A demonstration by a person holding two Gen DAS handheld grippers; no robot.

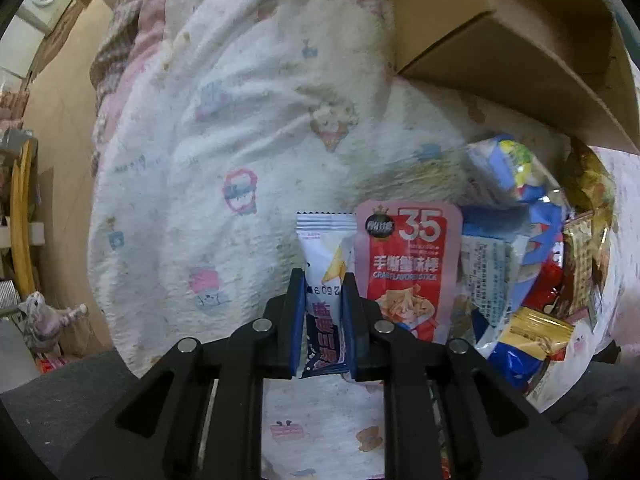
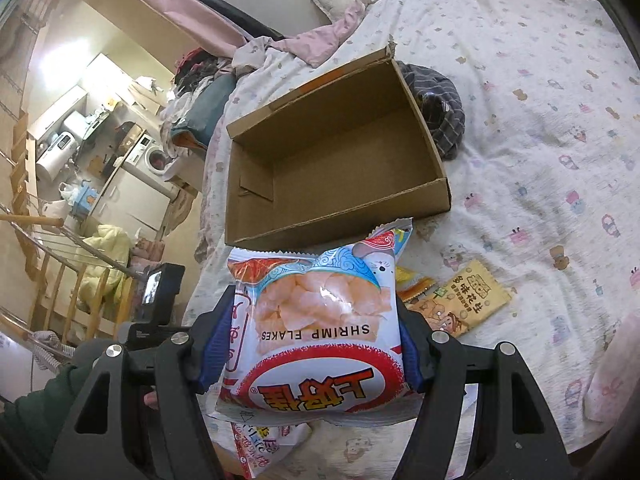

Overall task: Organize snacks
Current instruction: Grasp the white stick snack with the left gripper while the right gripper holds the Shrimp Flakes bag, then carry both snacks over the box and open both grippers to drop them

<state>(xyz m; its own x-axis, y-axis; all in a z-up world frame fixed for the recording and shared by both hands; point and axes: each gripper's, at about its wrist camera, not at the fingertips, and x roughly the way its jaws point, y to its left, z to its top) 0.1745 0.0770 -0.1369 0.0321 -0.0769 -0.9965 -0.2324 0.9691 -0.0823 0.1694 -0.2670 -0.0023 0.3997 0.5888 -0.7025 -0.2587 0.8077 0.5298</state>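
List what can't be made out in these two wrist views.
- Left wrist: small white packet, lower end hidden by left claw.
- Left wrist: cardboard box inside unseen, cut by rim.
- Right wrist: snacks under shrimp flakes bag, held in right claw, mostly covered.

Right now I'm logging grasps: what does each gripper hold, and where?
The left gripper pinches a small white packet across its middle. The right gripper holds the shrimp flakes bag by its sides.

cardboard box [image 2: 336,152] on bedsheet [image 2: 540,120], shrimp flakes bag [image 2: 320,320] before it, peanut packet [image 2: 472,296] right
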